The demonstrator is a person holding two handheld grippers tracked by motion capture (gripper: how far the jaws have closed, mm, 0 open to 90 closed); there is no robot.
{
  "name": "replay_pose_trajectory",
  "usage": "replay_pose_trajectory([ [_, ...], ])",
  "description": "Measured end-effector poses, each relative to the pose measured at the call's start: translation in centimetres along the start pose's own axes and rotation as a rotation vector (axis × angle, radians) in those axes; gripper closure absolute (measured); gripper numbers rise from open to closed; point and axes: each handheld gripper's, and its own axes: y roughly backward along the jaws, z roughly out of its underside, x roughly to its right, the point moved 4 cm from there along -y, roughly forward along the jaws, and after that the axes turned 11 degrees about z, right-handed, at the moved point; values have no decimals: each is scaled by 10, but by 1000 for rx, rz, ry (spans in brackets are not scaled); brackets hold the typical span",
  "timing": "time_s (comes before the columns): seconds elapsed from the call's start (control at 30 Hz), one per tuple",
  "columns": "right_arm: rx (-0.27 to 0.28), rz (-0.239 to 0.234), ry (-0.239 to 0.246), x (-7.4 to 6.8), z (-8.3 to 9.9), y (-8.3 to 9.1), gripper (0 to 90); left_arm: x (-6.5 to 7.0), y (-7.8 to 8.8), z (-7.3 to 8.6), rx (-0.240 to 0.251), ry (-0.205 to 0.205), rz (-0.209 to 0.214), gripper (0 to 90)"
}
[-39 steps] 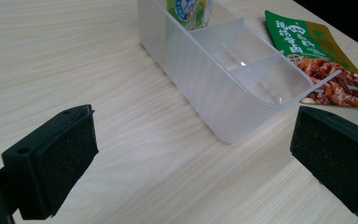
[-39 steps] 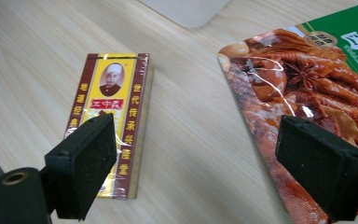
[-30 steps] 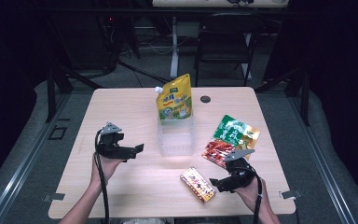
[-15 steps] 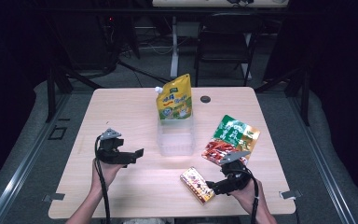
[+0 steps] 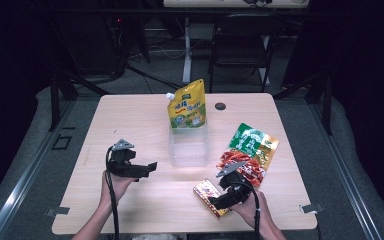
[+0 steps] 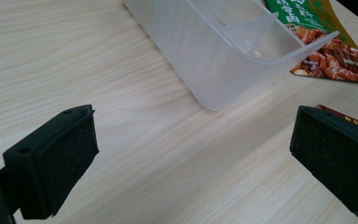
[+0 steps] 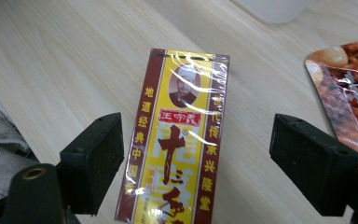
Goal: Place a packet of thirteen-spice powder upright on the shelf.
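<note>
Spread wide, the fingers (image 6: 51, 163) of the left gripper (image 5: 139, 169) hold nothing; it hovers over bare table (image 5: 130, 115), aimed at the clear plastic tub (image 5: 187, 147) just ahead. If it pushes forward, a finger could knock that light tub and shove it into the yellow pouch (image 5: 187, 106) standing at its far end.

To the right, the right gripper (image 5: 219, 201) straddles the yellow-and-red packet (image 7: 177, 140), which lies flat near the table's front edge; its jaws have just been closing but do not press it yet. Flat and glossy, the packet may slip or skid instead of lifting. The red-and-green snack bag (image 5: 247, 152) lies just beside and could be nudged.
</note>
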Motion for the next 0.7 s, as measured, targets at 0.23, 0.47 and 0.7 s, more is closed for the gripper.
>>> replay_pose_trajectory([
  [0.23, -55, -1, 12, -10, -7, -14, 228, 5, -6, -2, -14, -7, 9, 6],
  [0.47, -111, 12, 18, -13, -7, -28, 209, 9, -13, -2, -39, -15, 26, 7],
  [0.7, -153, -6, 14, -16, -5, -38, 285, 12, -17, -2, -54, -7, 49, 7],
])
